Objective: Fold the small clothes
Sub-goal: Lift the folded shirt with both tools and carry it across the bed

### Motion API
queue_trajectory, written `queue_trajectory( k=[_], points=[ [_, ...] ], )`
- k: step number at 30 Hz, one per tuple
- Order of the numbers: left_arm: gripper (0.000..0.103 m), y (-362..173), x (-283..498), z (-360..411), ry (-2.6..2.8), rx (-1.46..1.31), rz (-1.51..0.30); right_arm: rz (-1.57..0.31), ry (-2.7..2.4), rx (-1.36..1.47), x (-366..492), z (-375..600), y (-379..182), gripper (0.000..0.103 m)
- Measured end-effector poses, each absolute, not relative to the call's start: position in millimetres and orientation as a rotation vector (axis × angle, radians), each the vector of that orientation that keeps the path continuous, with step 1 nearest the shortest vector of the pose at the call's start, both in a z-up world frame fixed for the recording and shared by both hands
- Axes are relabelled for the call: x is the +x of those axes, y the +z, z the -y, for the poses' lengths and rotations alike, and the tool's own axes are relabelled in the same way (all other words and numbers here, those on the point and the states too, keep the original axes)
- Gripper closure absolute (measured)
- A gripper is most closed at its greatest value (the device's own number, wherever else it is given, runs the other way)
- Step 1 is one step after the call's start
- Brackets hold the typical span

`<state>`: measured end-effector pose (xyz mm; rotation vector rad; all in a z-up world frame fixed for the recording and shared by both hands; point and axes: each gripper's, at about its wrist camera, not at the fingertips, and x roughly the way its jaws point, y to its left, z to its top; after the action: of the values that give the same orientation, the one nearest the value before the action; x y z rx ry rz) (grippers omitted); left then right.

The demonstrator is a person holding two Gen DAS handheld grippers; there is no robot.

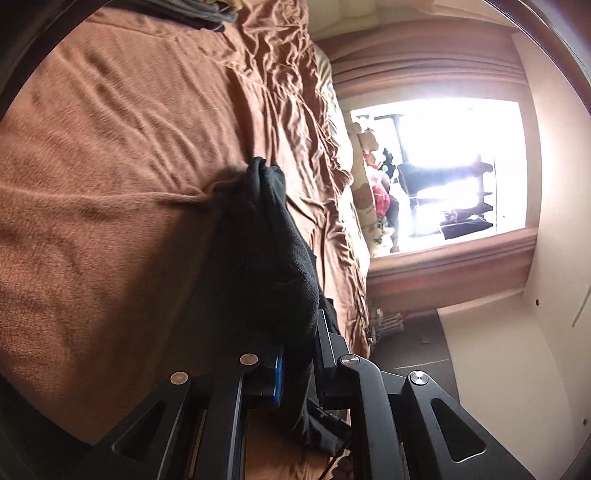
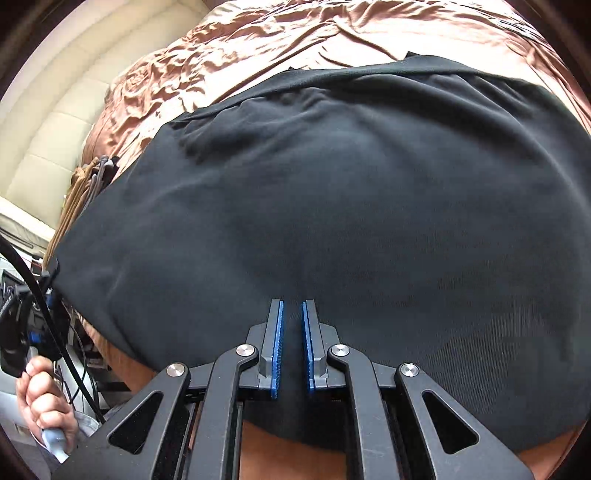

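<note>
Two grippers work over a brown blanket (image 1: 110, 177) that covers a bed, its far part crumpled into many small creases. In the left wrist view a small stack of folded dark clothes (image 1: 207, 14) lies at the blanket's edge at about eleven o'clock, and a bright window (image 1: 461, 166) framed by a brown curtain (image 1: 450, 258) fills the three o'clock side; soft toys (image 1: 369, 184) sit along the sill beside it, too washed out by the glare to tell apart. A cream padded headboard (image 2: 48, 140) curves along the nine to eleven o'clock side of the right wrist view, with more folded cloth (image 2: 88, 184) just in front of it. No box or basket shows in either view. The black garment (image 2: 332, 221) spreads broad and fairly smooth across the blanket under the right gripper (image 2: 293, 306), its upper hem running straight from nine to two o'clock, with faint soft ripples near the top. The right gripper's blue-padded jaws stand narrow and pinch a fold of this cloth between them. The left gripper (image 1: 299, 332) is likewise closed on the black garment (image 1: 266, 240), which bunches thickly over its jaws and drapes to the blanket at twelve o'clock. At eight o'clock in the right wrist view, a hand (image 2: 40, 402) grips a handle beside black cables (image 2: 44, 302).
</note>
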<state>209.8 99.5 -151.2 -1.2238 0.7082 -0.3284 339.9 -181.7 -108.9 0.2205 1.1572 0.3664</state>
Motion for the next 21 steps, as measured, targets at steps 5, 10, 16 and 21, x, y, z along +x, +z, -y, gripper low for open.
queue_trajectory(
  k=[5,10,16,21],
  points=[
    [0.090,-134.4,216.3,-93.4,-0.378,-1.203,-0.694,-1.142,0.373,0.270,325.6,190.2,-110.3,0.097],
    [0.090,-112.4,224.0,-83.9,-0.423,-1.165,-0.690,-1.115,0.373,0.311,306.7,191.9,-112.4,0.097],
    [0.090,-88.2,241.6,-63.1,-0.481,-1.106,-0.701,-1.123,0.396,0.286,292.5,185.8,-116.4,0.099],
    [0.090,-65.4,251.5,-40.5,-0.543,-1.046,-0.699,-1.119,0.390,0.326,289.0,201.5,-106.9,0.100]
  ],
)
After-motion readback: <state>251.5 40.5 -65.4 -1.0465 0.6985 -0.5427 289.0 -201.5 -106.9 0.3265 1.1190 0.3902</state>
